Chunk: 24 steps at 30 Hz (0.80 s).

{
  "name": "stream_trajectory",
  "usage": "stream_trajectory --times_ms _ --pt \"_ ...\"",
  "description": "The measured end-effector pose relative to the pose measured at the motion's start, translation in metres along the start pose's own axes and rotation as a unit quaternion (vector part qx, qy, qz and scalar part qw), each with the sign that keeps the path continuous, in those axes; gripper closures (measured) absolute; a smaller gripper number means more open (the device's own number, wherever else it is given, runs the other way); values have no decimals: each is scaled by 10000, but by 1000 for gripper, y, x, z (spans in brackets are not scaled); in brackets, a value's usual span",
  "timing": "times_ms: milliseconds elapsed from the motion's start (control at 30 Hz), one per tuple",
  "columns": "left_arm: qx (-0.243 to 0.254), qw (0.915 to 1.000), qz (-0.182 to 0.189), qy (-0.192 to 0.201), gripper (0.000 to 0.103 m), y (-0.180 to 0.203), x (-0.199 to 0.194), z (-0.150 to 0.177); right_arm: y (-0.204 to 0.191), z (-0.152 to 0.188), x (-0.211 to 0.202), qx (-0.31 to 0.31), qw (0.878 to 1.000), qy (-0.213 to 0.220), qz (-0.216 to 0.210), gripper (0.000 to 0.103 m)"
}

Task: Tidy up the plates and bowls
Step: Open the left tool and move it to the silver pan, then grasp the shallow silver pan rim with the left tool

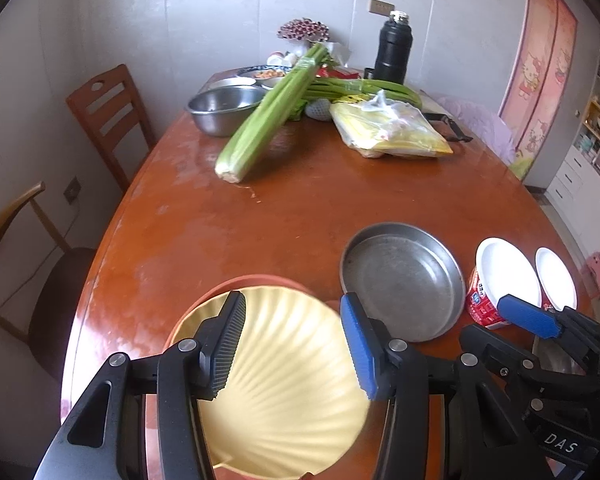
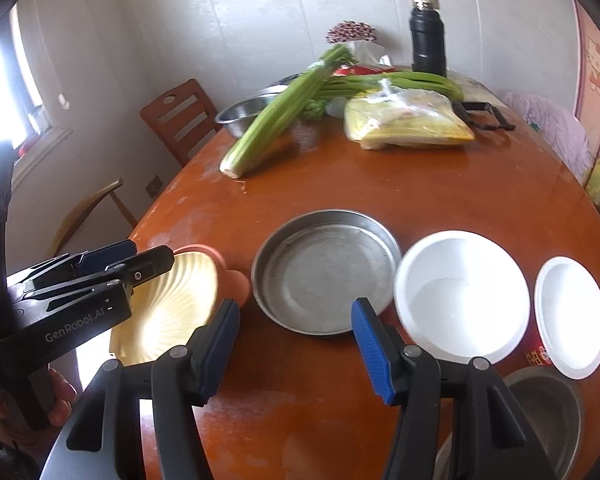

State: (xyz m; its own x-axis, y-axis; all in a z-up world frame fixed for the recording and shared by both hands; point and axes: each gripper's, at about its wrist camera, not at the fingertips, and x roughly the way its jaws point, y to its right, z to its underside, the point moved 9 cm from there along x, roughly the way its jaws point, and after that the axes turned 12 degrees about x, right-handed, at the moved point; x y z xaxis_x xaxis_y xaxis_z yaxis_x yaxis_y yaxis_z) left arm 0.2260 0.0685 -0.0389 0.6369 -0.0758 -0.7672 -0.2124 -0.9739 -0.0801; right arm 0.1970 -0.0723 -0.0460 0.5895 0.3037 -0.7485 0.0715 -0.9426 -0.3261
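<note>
Left gripper [image 1: 292, 346], fingers apart over yellow fluted plate [image 1: 284, 392] (stacked on orange plate [image 1: 260, 280]); right gripper [image 2: 296, 350], fingers apart, steel pan [image 2: 324, 272] just ahead between them.

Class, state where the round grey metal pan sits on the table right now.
The round grey metal pan lies centre in the right wrist view, on the brown wooden table, between the yellow scalloped plate to its left and the white bowl to its right.

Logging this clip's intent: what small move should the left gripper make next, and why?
Probably lower the left gripper and close on the yellow plate. Its fingers are open and hover over that plate, which sits on a pink dish; the right gripper is open over bare table.
</note>
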Motion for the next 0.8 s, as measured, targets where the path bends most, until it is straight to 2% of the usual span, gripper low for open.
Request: stream_trajectory --times_ms 267,533,800 --pt "394 9987 226 -245 52 28 24 -19 21 -2 3 202 9997 -72 154 45" --pt "776 9937 526 -609 52 49 55 -37 32 6 11 465 9982 -249 299 45" --pt "798 9900 680 -945 52 51 87 -38 26 18 27 626 9962 -466 379 45"
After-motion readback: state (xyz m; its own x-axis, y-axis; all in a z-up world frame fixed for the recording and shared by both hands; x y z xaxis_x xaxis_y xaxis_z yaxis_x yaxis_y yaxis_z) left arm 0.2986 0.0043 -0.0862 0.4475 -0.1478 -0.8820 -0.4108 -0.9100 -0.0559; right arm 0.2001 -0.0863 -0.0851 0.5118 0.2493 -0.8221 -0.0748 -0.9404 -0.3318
